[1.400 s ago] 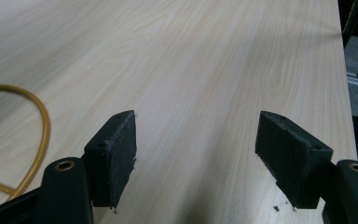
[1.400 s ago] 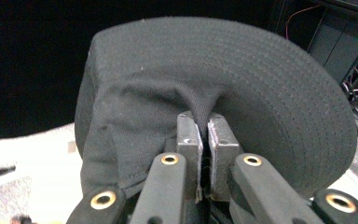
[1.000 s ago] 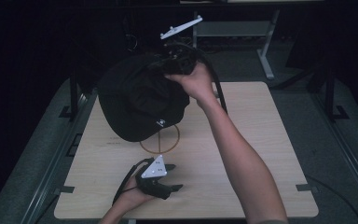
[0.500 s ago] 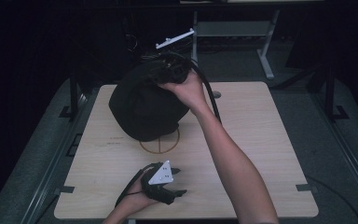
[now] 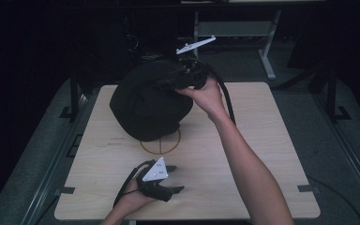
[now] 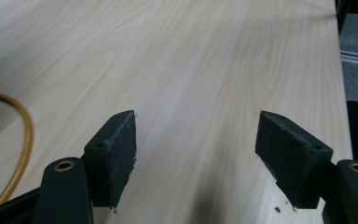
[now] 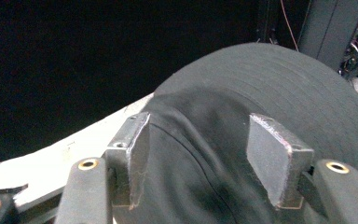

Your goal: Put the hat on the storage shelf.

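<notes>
High view: the right tool [image 5: 180,79] is just spreading its jaws around the black cap [image 5: 145,105], soft, light; pinch the stiffer brim. The left tool [image 5: 168,180] is resting spread.

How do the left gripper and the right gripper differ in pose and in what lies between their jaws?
The left gripper lies low on the table near the person; the right gripper is raised at the far side, over the black cap. The left gripper's jaws frame bare wood; the right gripper's jaws, just opening, have cap fabric between them. Both have black jaws, standing open.
</notes>
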A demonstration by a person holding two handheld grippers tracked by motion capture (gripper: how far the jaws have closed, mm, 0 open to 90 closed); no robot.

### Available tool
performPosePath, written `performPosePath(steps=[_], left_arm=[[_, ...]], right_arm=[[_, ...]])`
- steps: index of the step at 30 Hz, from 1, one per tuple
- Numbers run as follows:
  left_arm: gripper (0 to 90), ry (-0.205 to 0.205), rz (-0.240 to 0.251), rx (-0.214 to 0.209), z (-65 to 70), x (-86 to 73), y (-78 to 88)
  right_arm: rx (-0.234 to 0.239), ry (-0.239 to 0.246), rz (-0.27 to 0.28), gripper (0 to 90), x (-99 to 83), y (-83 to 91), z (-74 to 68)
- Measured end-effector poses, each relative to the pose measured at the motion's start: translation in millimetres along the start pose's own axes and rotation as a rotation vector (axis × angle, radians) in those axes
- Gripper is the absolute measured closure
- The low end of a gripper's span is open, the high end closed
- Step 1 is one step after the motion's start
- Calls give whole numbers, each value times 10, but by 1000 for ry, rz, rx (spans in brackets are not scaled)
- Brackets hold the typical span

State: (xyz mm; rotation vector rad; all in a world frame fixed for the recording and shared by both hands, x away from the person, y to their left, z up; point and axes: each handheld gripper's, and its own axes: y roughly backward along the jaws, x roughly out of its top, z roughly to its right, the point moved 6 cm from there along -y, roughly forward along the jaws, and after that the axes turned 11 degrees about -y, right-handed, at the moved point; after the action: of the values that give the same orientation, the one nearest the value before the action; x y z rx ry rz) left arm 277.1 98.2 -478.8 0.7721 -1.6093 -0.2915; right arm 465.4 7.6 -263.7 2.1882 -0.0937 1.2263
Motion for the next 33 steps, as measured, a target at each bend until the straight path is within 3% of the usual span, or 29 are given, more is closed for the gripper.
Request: performPosePath(steps=[21, 33], left_arm=[[275, 65, 0, 45, -130, -77, 54], [247, 106, -1, 69, -190, -120, 84]], right_arm=[[-3, -23, 7, 339, -407, 362, 327], [-18, -47, -8, 282, -574, 456, 467]])
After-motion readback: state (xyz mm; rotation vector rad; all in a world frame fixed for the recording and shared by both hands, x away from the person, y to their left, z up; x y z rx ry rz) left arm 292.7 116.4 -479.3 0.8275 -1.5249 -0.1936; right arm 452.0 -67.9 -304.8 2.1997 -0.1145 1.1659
